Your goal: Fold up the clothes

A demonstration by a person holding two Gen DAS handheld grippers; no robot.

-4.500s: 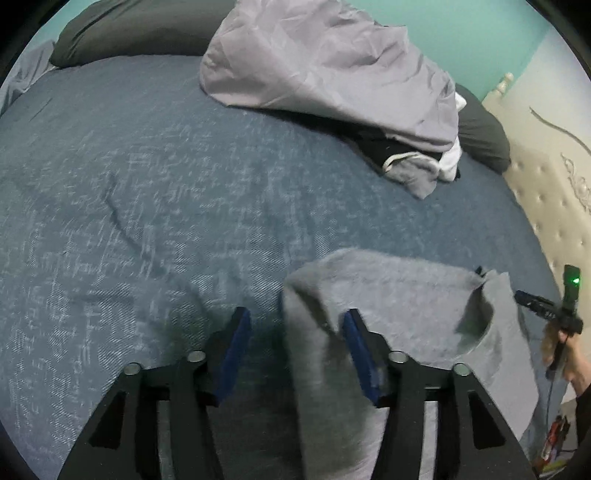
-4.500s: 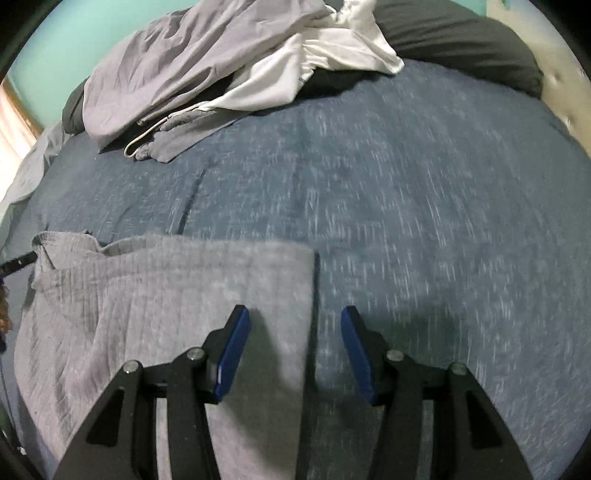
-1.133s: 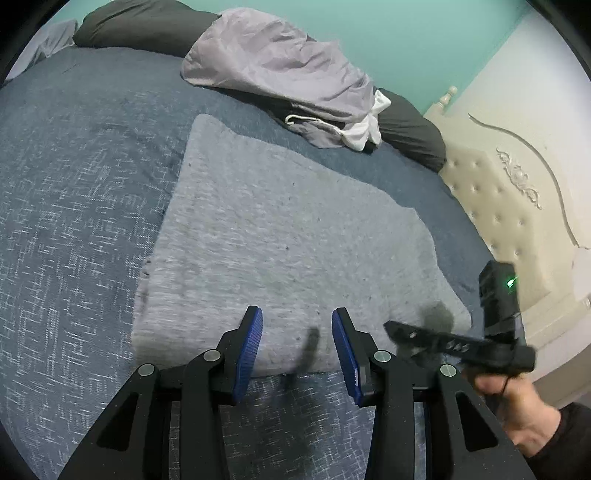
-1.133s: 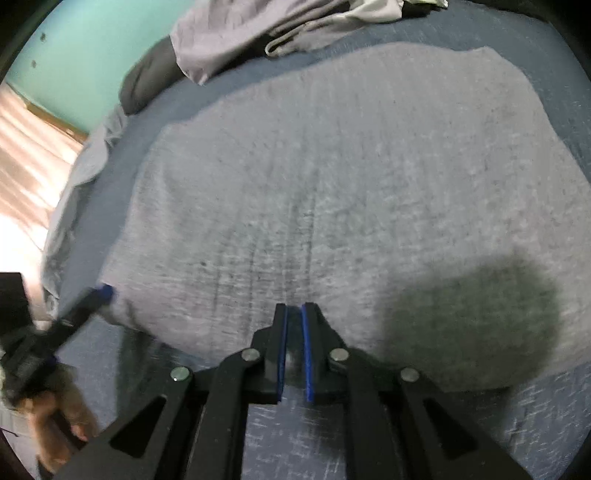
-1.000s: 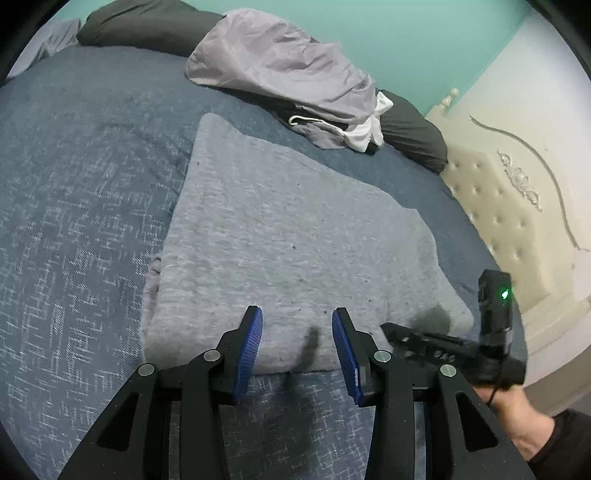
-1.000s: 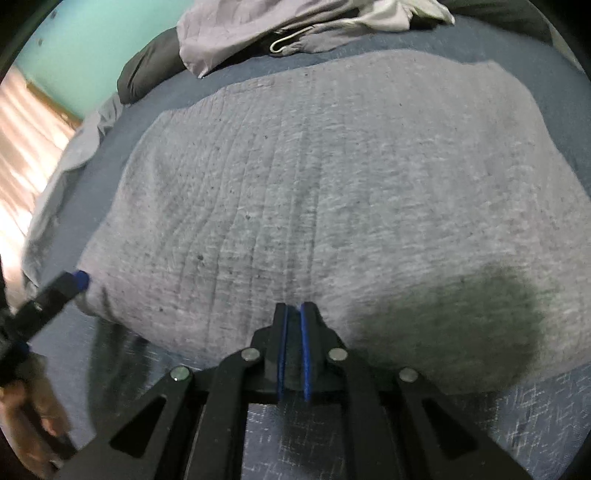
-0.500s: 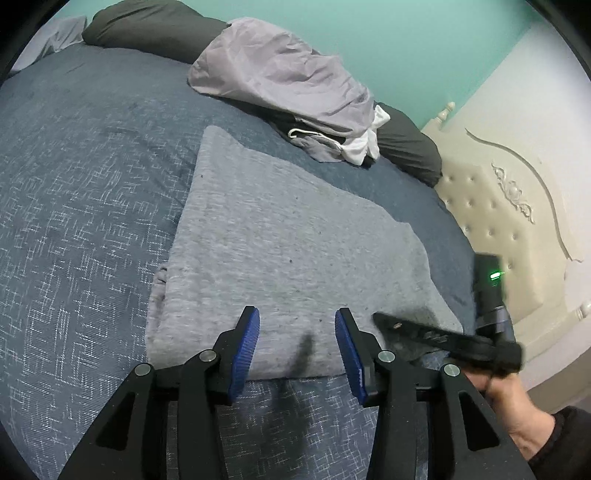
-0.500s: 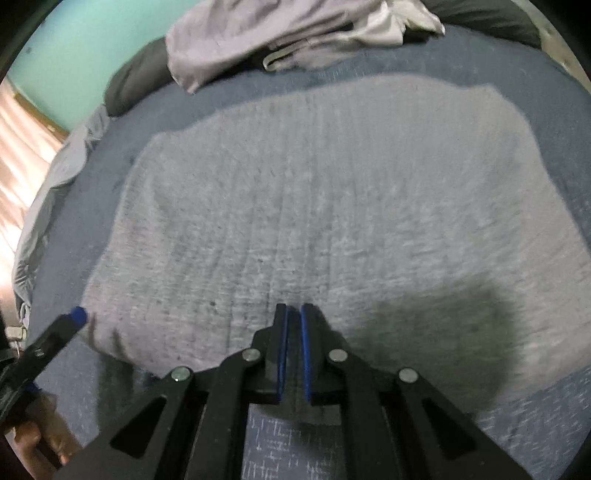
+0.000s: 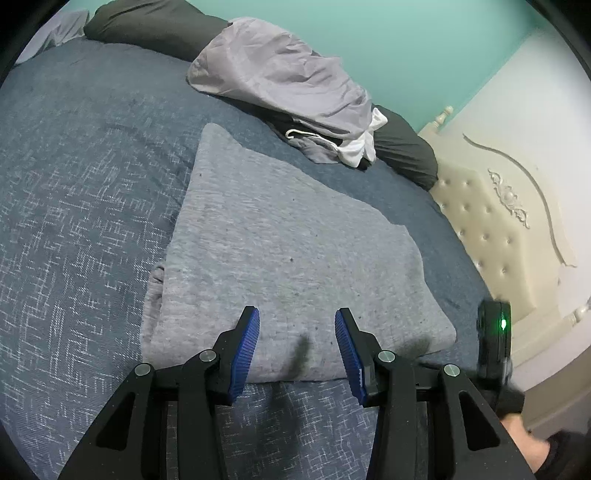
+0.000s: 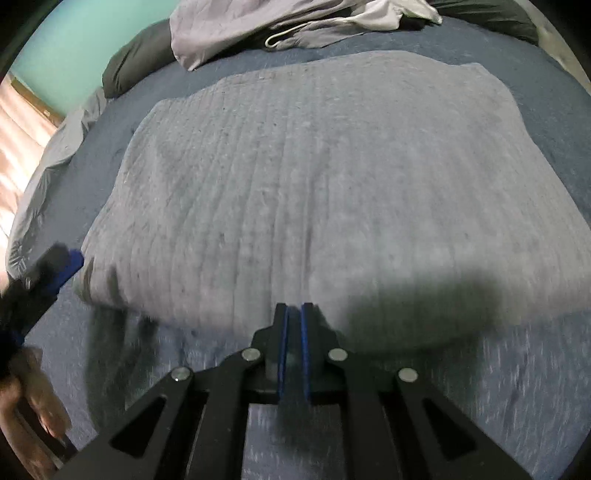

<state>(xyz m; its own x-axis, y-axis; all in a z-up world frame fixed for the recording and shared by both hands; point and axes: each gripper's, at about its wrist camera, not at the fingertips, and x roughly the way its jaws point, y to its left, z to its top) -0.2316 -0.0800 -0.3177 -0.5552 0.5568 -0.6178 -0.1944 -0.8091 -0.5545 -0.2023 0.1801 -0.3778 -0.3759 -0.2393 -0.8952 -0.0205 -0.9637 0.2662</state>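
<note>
Both grippers sit low at the near edge of the bed: the left gripper [image 9: 297, 332] stands partly open with nothing between its blue pads, its tips hanging just over the near hem of the folded grey garment [image 9: 291, 258], while the right gripper [image 10: 293, 314] has its jaws closed together on nothing, its tips just at the garment's near edge [image 10: 314, 184]. Seen from the left wrist, the right gripper's black body with a green light [image 9: 495, 339] shows at the lower right, just past the garment's near right corner, with the hand [image 9: 524, 439] that holds it below it. Seen from the right wrist, one blue-tipped finger of the left gripper [image 10: 55, 269] shows blurred beside the garment's near left corner. That garment lies flat on the dark blue patterned bedspread [image 9: 74, 240] as a broad rectangle, with a bit of bunched cloth sticking out at its near left side. Farther back, well apart from it, a pile of unfolded clothes [image 9: 280, 77] lies heaped near the far edge of the bed, a pale lilac-grey piece on top, with a white piece and a drawstring showing at its right end. Dark pillows [image 9: 155, 26] lie behind and to the right of the pile, against the turquoise wall [image 9: 424, 48]. A cream tufted headboard [image 9: 498, 229] runs along the right side.
</note>
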